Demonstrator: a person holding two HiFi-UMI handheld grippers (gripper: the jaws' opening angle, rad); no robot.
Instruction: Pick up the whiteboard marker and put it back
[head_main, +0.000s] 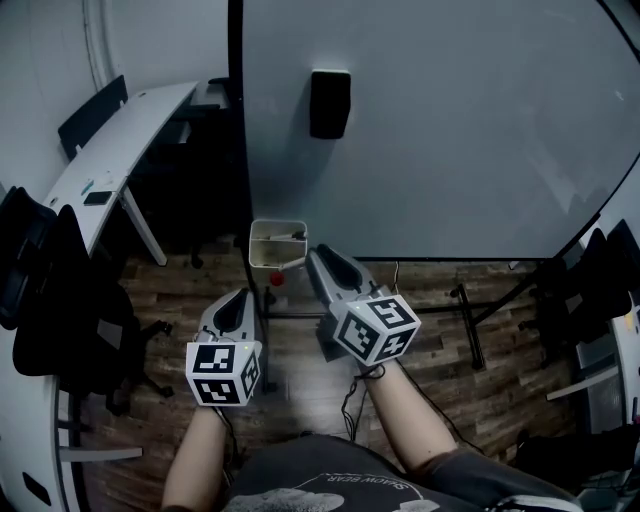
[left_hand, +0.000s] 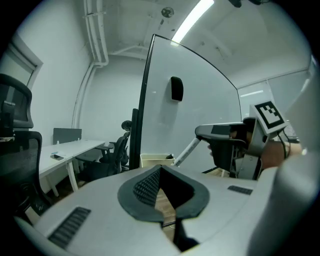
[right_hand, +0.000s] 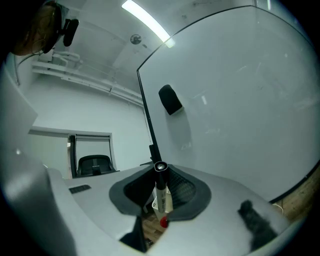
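Observation:
My right gripper (right_hand: 160, 171) is shut on the whiteboard marker (right_hand: 160, 192), which stands upright between its pads with the dark end toward the camera. In the left gripper view the marker (left_hand: 186, 151) sticks out of the right gripper (left_hand: 225, 132) as a white barrel slanting down toward a small white tray (left_hand: 155, 160). In the head view the right gripper (head_main: 325, 262) is just right of that tray (head_main: 277, 228), low at the whiteboard's (head_main: 450, 130) left edge. The left gripper (head_main: 232, 312) hangs lower left; its jaws (left_hand: 160, 170) meet with nothing between them.
A black eraser (head_main: 330, 103) sticks high on the whiteboard. The board's black stand legs (head_main: 470, 325) cross the wooden floor. A white desk (head_main: 120, 150) and black office chairs (head_main: 60, 310) stand at the left. A small red thing (head_main: 278, 278) shows below the tray.

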